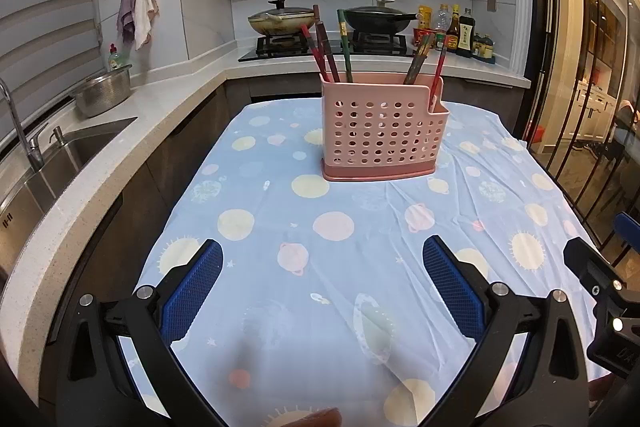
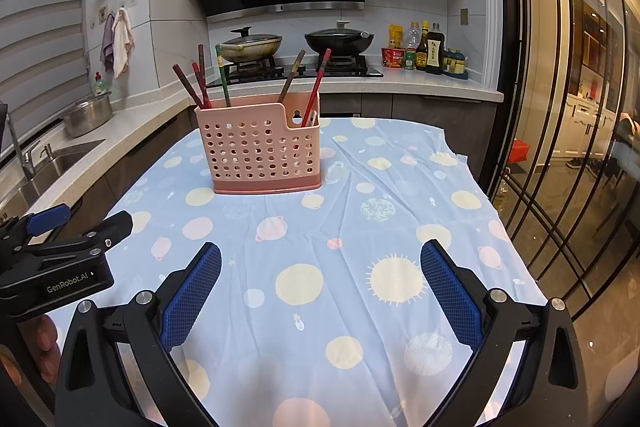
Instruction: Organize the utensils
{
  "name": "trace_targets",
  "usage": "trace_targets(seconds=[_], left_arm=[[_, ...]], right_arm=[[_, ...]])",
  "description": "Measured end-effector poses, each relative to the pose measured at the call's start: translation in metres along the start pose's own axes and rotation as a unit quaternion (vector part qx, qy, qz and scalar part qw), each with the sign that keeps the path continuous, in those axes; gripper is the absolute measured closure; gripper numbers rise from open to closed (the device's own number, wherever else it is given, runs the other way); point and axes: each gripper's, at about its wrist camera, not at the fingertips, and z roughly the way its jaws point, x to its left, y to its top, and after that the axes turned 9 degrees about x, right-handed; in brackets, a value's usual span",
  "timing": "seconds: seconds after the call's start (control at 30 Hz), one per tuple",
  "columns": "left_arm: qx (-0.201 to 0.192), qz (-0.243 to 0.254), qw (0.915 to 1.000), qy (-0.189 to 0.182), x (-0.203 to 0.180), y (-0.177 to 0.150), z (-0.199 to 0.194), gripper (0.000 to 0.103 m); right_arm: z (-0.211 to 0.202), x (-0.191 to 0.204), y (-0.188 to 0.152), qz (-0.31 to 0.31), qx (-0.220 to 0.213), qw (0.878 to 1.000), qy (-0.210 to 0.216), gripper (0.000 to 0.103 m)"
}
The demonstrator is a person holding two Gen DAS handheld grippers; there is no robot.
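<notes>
A pink perforated utensil holder [image 1: 382, 131] stands upright on the table's blue planet-print cloth [image 1: 340, 267], holding several red, brown and green chopsticks [image 1: 326, 47]. It also shows in the right wrist view [image 2: 260, 151], with its chopsticks [image 2: 200, 83]. My left gripper [image 1: 322, 263] is open and empty, low over the cloth in front of the holder. My right gripper [image 2: 320, 267] is open and empty, over the cloth to the right of the left one. The left gripper's body [image 2: 60, 259] shows at the left edge of the right wrist view.
A counter with a sink [image 1: 48, 163] and a steel bowl [image 1: 102, 95] runs along the left. Behind the table stand a stove with two woks [image 1: 332, 21] and sauce bottles [image 1: 460, 31]. Glass doors [image 2: 560, 147] stand on the right.
</notes>
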Motion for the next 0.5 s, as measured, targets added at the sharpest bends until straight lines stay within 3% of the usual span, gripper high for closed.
trace_targets(seconds=[0.5], left_arm=[[-0.003,0.002,0.9999,0.016,-0.0015,0.0010,0.0012,0.007]], right_arm=[[0.0023,-0.0008,-0.0017,0.002,0.001,1.000,0.000,0.007]])
